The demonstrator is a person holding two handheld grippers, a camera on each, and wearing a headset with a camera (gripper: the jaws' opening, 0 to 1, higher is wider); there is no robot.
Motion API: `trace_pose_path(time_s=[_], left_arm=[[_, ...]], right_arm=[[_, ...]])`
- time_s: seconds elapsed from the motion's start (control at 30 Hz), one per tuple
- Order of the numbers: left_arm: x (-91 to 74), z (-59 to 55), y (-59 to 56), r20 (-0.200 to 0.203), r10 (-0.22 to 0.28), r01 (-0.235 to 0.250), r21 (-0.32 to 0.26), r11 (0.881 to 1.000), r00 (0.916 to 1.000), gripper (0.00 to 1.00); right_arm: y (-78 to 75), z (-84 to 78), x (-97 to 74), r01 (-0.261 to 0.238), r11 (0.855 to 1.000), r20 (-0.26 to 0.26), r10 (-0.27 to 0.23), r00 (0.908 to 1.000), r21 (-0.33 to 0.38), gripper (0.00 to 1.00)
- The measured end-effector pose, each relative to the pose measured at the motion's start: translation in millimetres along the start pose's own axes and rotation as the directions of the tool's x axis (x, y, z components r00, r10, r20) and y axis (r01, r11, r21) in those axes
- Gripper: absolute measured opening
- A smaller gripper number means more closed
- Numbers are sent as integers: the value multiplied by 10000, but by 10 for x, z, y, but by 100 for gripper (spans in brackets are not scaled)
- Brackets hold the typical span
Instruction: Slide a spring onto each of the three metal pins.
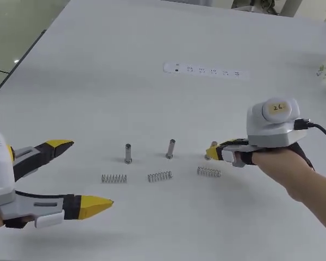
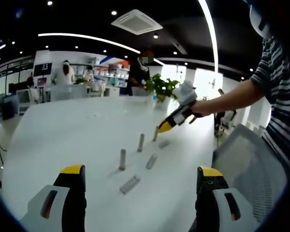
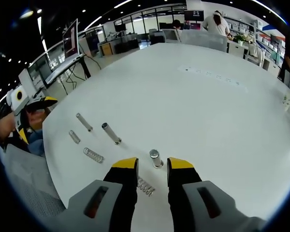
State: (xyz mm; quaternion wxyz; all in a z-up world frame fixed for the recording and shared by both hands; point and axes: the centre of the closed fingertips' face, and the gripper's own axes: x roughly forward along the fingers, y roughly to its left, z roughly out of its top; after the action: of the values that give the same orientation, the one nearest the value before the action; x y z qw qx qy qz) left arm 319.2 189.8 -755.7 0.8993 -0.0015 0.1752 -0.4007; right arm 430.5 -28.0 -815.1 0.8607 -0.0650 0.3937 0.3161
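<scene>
Right tongs (image 3: 152, 166) stand parted just short of the end pin (image 3: 156, 158), while left tongs (image 2: 141, 172) gape wide, well away from it.

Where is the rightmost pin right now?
In the head view the pin stands at the row's right end, just off the right gripper's tips, a spring lying on its near side.

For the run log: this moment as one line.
pins: three upright, bare | springs: three loose | left tongs: open, hovering | right tongs: open at end pin
</scene>
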Motion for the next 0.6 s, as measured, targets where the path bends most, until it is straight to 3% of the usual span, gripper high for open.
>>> trace_pose_path(time_s=[0.6], left_arm=[[10, -14, -11, -49, -70, 70, 12, 10000, 10000, 92]], right_arm=[[23, -63, -131, -298, 9987, -137, 292, 9995, -425, 23]])
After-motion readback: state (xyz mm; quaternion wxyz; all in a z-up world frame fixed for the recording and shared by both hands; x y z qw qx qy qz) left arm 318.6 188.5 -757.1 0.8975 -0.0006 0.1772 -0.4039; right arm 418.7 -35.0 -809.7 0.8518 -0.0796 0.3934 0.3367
